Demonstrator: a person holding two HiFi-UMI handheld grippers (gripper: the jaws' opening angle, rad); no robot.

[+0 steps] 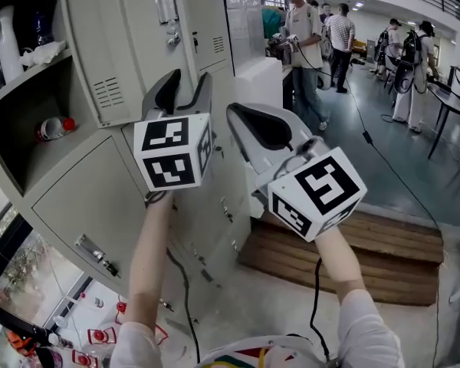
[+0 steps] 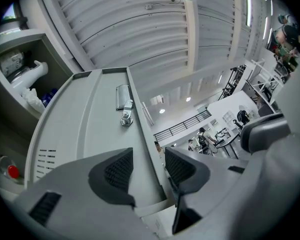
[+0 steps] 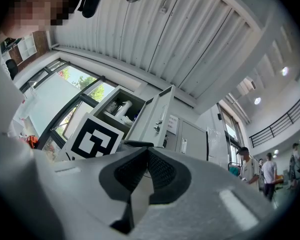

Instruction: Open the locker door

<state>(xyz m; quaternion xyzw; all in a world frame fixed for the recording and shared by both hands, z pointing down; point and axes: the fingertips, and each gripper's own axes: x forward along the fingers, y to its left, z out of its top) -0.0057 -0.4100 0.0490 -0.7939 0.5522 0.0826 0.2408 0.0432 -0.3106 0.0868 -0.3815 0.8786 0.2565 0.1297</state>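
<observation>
At the head view's upper left, the open grey metal locker compartment (image 1: pixel 19 117) runs off the frame's edge, which also cuts the white plastic bottle (image 1: pixel 4 41). The left gripper (image 1: pixel 190 83) covers the lower right corner of the pale grey locker door (image 1: pixel 130 44). The distant people (image 1: pixel 337 33) at upper right are too small to make out.

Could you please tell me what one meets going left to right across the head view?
Clear red-capped plastic bottle, left gripper with black-and-white marker cube, right gripper with its marker cube, person in white trousers.
</observation>
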